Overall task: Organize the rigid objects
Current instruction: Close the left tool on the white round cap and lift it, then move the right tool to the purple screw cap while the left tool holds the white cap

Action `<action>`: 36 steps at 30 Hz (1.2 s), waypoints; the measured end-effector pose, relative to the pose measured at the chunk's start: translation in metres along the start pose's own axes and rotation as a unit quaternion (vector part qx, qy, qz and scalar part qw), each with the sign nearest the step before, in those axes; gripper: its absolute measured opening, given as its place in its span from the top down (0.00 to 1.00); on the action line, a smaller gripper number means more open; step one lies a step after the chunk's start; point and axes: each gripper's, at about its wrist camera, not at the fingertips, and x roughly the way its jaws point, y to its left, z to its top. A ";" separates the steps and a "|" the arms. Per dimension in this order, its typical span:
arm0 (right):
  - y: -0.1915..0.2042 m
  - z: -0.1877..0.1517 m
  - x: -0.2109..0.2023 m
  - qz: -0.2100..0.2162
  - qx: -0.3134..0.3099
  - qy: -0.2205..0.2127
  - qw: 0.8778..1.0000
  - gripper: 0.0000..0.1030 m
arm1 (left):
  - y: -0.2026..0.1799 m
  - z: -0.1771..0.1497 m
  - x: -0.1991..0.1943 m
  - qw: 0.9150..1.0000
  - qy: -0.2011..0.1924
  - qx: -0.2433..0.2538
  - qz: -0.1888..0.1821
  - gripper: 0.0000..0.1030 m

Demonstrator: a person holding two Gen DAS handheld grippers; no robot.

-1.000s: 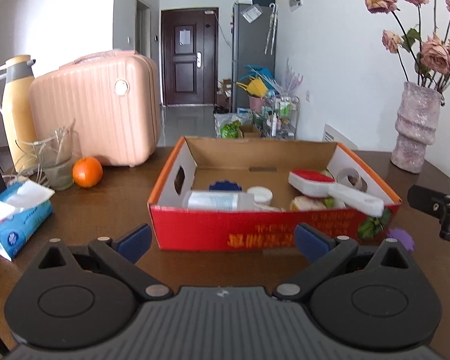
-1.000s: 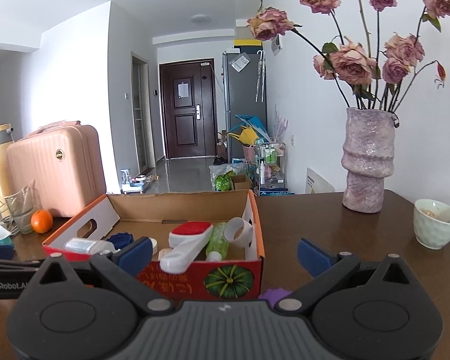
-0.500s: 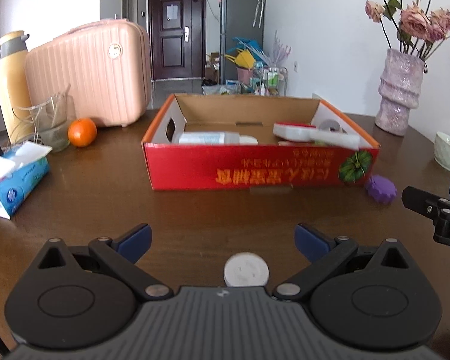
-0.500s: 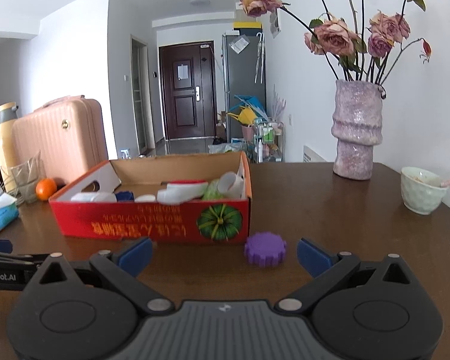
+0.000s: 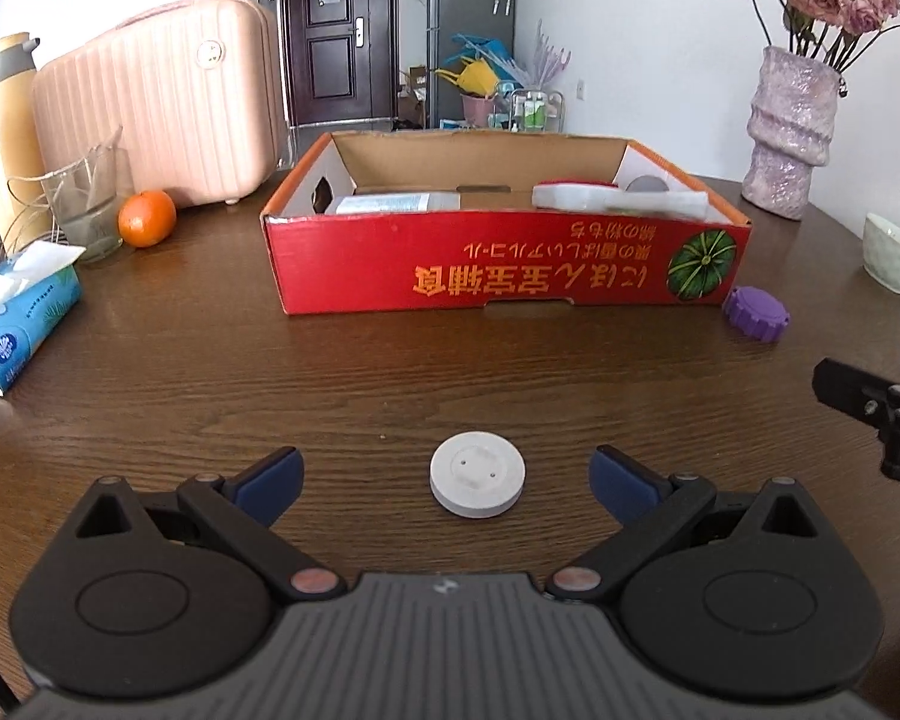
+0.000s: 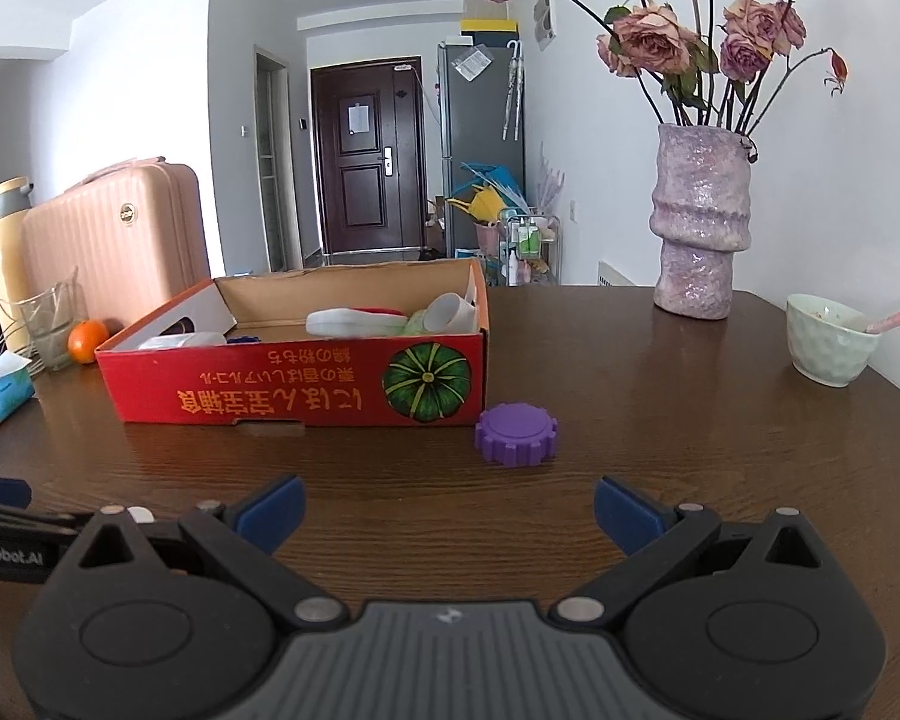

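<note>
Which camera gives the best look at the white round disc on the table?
The left wrist view: the white disc lies whole and unblocked on the table, between the left gripper's open fingers. In the right wrist view it is almost entirely hidden behind that gripper's body.

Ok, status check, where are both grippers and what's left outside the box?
Left gripper open, white disc between its fingers. Right gripper open, empty, facing purple gear cap beside red box. Nothing in the way.

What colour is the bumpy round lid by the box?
Purple; the bumpy lid shows best in the right wrist view.
</note>
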 end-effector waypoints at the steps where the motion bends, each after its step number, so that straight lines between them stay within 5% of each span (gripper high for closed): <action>1: 0.000 0.000 0.000 0.000 0.000 0.001 1.000 0.00 | -0.001 0.000 0.004 1.000 0.004 0.000 0.001 0.00; 6: 0.000 0.000 0.001 -0.001 -0.001 0.002 1.000 0.00 | -0.004 -0.002 0.016 1.000 0.019 0.003 0.010 0.01; 9: 0.000 -0.001 0.002 -0.001 0.000 0.004 1.000 0.00 | -0.004 -0.002 0.019 1.000 0.021 0.004 0.007 0.11; 11: 0.001 -0.001 0.003 -0.002 -0.001 0.005 1.000 0.00 | -0.005 -0.003 0.022 1.000 0.028 0.006 0.003 0.31; 16: 0.001 -0.001 0.004 -0.003 0.000 0.006 1.000 0.00 | -0.009 -0.004 0.021 0.999 0.027 0.018 -0.011 0.61; 36: -0.006 0.001 0.021 -0.014 0.005 0.026 1.000 0.00 | 0.014 0.014 -0.003 0.999 -0.033 -0.008 -0.002 0.61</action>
